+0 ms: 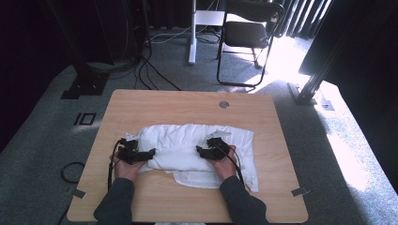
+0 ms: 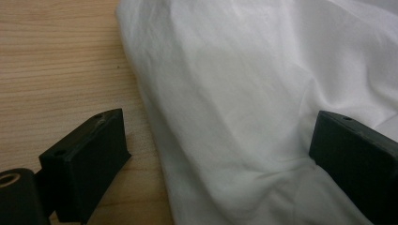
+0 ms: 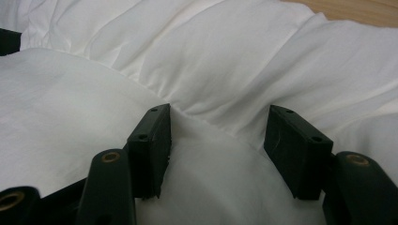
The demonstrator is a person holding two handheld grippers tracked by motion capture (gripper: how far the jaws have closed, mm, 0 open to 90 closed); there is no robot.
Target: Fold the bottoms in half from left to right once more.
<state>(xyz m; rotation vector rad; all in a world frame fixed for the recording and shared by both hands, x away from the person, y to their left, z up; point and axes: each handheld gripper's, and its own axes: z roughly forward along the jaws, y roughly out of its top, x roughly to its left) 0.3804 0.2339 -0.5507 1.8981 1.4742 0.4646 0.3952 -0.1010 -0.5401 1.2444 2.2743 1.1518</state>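
A rumpled white cloth point(image 1: 187, 143) lies in a loose roll across the middle of the wooden table point(image 1: 164, 101). My left gripper point(image 1: 150, 153) is at the cloth's left end, jaws pointing right. In the left gripper view my left gripper point(image 2: 218, 126) is wide open: one jaw rests on bare wood, the other on the cloth point(image 2: 244, 93), whose edge lies between them unpinched. My right gripper point(image 1: 200, 151) sits on top of the roll right of centre. In the right gripper view my right gripper point(image 3: 218, 117) is open, with a soft fold of cloth point(image 3: 211, 61) between its jaws.
A round grommet point(image 1: 224, 104) sits near the table's far edge. A black chair point(image 1: 246, 33) and a white stand point(image 1: 192, 33) are on the carpet beyond. A cable loop point(image 1: 70, 171) lies on the floor at the left. Bare wood runs along the near and far edges.
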